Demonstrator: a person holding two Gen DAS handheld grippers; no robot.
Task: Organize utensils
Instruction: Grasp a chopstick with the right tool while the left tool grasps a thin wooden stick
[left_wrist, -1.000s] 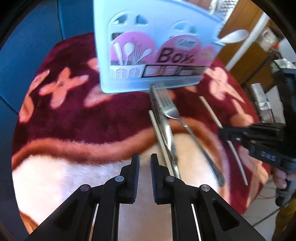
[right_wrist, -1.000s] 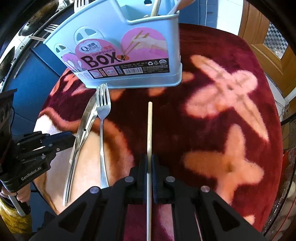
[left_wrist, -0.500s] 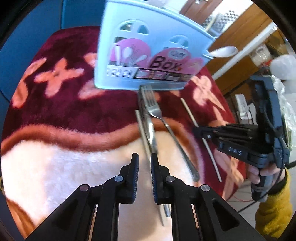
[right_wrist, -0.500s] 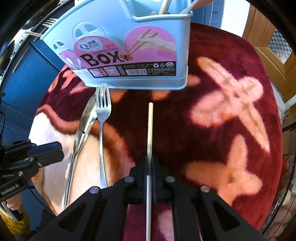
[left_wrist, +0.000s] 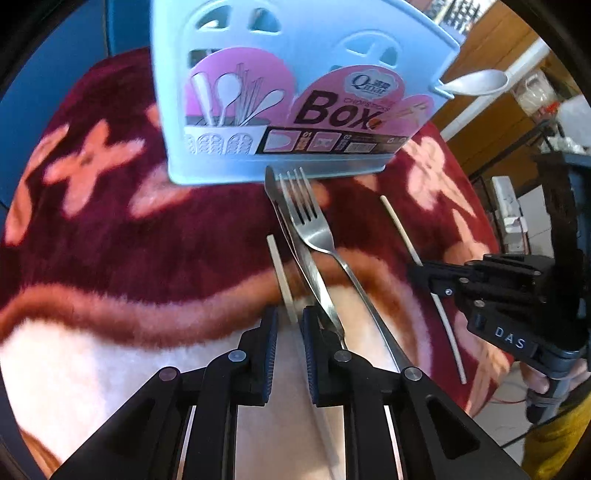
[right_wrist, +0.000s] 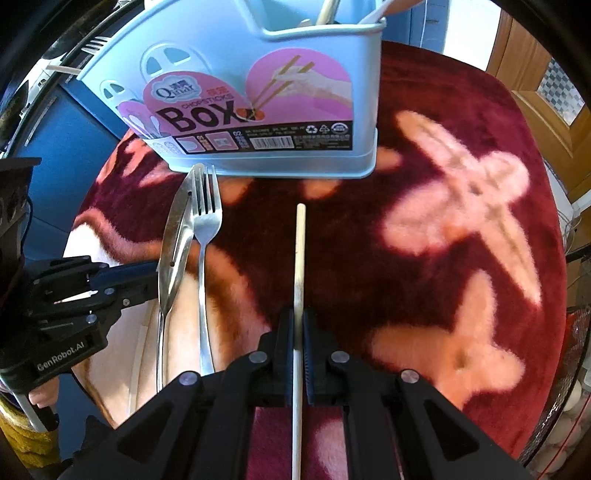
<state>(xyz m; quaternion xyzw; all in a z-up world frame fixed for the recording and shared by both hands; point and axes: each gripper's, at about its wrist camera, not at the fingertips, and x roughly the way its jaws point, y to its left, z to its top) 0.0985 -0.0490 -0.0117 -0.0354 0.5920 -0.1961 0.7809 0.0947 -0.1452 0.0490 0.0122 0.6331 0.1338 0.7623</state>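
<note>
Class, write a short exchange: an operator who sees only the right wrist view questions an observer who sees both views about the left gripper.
Operator: Is the left gripper holding anything?
Observer: No. The left wrist view shows the left gripper straddling a second chopstick, jaws apart, pads not pressing it.
Operator: Where is the knife from there?
Observer: The knife runs close beside its right finger, with the fork further right.
</note>
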